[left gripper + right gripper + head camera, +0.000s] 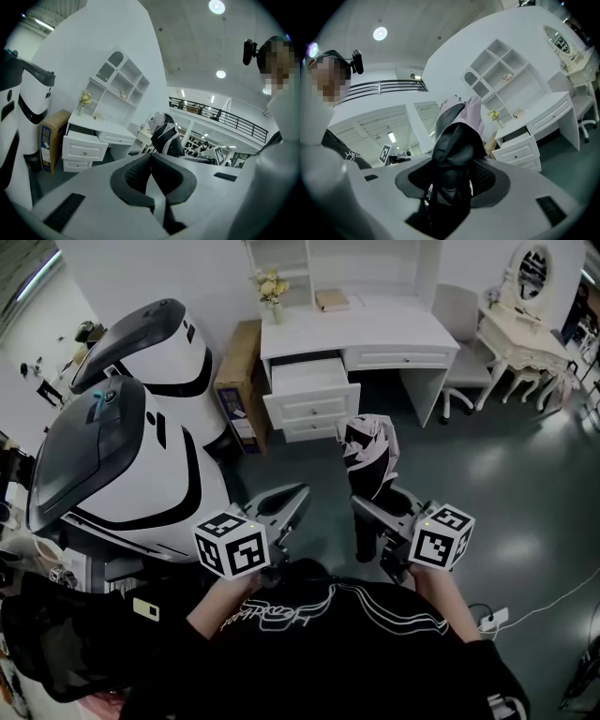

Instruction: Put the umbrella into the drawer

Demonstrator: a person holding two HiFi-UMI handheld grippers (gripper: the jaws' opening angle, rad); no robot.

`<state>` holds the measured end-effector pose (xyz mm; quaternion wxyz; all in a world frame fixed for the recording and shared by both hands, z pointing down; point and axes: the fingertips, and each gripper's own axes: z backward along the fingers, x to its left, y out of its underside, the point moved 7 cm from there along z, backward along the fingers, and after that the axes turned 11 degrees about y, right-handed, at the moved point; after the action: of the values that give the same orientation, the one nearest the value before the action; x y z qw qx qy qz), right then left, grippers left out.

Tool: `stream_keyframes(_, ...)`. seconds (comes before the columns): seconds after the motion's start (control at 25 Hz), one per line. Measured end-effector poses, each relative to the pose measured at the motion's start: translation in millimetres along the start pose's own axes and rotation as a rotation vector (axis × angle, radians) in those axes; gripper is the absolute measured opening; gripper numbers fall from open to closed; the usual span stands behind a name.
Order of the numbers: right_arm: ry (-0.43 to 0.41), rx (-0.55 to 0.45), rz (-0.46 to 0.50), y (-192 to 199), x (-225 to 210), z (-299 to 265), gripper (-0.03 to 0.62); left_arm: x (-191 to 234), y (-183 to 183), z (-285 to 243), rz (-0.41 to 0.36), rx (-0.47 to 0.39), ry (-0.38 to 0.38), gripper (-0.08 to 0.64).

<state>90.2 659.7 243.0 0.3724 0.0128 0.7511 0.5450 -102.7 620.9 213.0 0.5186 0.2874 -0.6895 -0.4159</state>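
Umbrella (370, 451) is sitting clamped upright in our right tool (451, 178), above the dark glossy floor (511, 474). We are holding our left tool (151, 160) closed, empty. White table (394, 334) is standing ahead against the wall (178, 268), its top drawer (309, 382) hanging open.

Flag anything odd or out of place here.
Only the desk's top drawer stands pulled out; the umbrella is clamped in the right hand-held gripper. Nothing looks spilled or damaged.
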Motion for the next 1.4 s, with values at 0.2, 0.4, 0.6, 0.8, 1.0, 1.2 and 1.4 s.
stream_keyframes(0.2, 0.015, 0.025, -0.032, 3.0, -24.8, -15.5, 0.227, 21.4, -0.2, -10.2, 0.021, -0.003, -0.015, 0.020)
stream_keyframes(0.4, 0.024, 0.030, -0.045, -2.8, -50.3, -53.4, 0.227, 65.5, -5.5, -21.8, 0.045, -0.003, -0.016, 0.021)
stream_keyframes(0.6, 0.049, 0.058, -0.056, -19.4, -76.6, -106.2, 0.227, 127.1, -28.1, -36.5, 0.082, 0.003, -0.007, 0.021)
stream_keyframes(0.8, 0.077, 0.070, -0.089, -56.6, -129.0, -178.8, 0.227, 213.2, -72.4, -76.8, 0.103, 0.021, -0.003, 0.021)
stream_keyframes(1.0, 0.104, 0.107, -0.128, -99.0, -186.8, -269.2, 0.227, 319.0, -123.1, -115.3, 0.148, 0.052, -0.017, 0.021)
stream_keyframes(1.2, 0.149, 0.157, -0.132, -138.9, -241.2, -356.6, 0.227, 421.6, -166.5, -151.8, 0.195, 0.070, -0.012, 0.021)
stream_keyframes(1.4, 0.164, 0.191, -0.101, -160.5, -275.7, -411.0, 0.227, 486.9, -186.9, -174.3, 0.212, 0.075, -0.014, 0.021)
